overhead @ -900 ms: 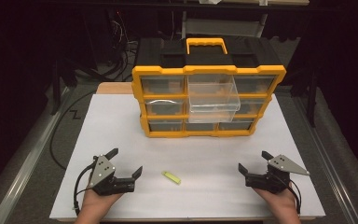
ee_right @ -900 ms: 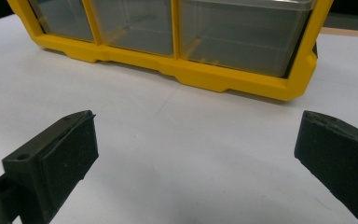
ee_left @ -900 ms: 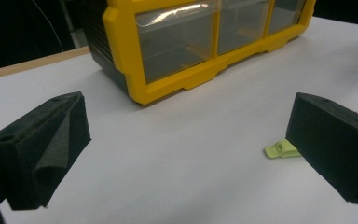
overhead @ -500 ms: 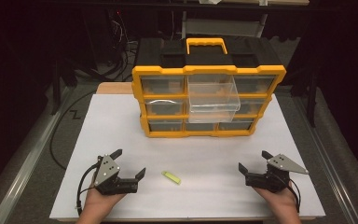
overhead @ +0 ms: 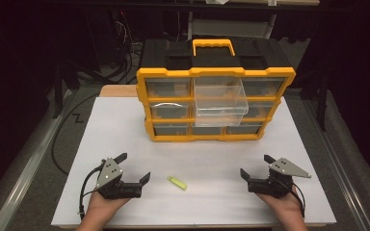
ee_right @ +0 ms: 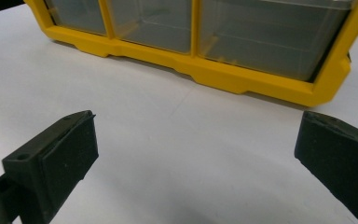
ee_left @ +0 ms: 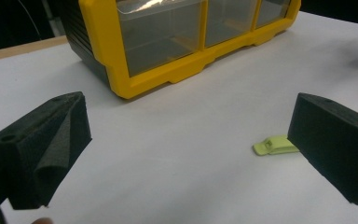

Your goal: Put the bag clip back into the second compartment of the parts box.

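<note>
I hold the left gripper (overhead: 134, 170) low over the white sheet (overhead: 125, 125), jaws apart with nothing between them. The clip (overhead: 177, 182), a small yellow-green piece, lies flat on the sheet just beside that gripper's right jaw; in the left gripper view the clip (ee_left: 274, 145) is partly hidden behind that jaw. The right gripper (overhead: 257, 168) rests well apart from the clip, jaws wide and empty. The organizer (overhead: 215, 103) stands upright farther back, with one clear drawer (overhead: 220, 100) pulled out. Bare sheet separates both grippers from it.
</note>
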A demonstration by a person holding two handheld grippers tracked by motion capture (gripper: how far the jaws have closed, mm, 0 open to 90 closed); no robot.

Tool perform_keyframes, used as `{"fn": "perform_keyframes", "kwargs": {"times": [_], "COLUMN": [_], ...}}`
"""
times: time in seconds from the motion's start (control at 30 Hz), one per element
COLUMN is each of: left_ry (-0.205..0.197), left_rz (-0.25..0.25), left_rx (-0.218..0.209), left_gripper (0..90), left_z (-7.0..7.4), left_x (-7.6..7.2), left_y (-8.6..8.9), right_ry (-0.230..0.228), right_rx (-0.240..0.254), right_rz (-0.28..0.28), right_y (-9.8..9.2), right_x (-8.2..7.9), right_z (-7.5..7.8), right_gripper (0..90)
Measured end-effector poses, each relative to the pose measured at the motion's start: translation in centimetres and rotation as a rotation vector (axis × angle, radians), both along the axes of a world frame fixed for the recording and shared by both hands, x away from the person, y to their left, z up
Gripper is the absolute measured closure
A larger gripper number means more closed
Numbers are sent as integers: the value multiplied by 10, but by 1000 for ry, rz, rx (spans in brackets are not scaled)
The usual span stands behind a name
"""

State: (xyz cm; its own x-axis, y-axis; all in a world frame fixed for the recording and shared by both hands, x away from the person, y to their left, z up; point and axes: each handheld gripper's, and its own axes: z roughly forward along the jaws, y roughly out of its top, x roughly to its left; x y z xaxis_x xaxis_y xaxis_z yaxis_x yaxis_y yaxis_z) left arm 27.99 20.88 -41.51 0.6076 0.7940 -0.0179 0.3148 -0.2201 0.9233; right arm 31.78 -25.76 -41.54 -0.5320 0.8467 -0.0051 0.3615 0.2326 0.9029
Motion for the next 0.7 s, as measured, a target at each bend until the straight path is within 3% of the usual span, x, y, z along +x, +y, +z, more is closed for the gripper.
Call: {"fn": "perform_keyframes", "kwargs": {"times": [0.17,0.37,0.4,0.5,0.7], "left_ry": [-14,-3,9,11,8], "left_rz": [0,8,-10,-20,-11], "left_rx": [-8,-15,-33,-35,-12], "left_gripper": [6,7,26,39,26], "left_z": [1,1,1,0,-2], "left_x": [-2,-1,0,1,4], "left_y": [-1,0,2,4,4], "right_ry": [-4,6,5,10,29], "right_rx": [-24,-23,-28,-47,-43], "right_rz": [25,41,47,51,70], "right_y": [7,11,13,16,28], "right_x": [-1,0,0,1,6], "right_z": [-1,-2,-2,-2,-1], "right_gripper": [0,0,0,0,1]}}
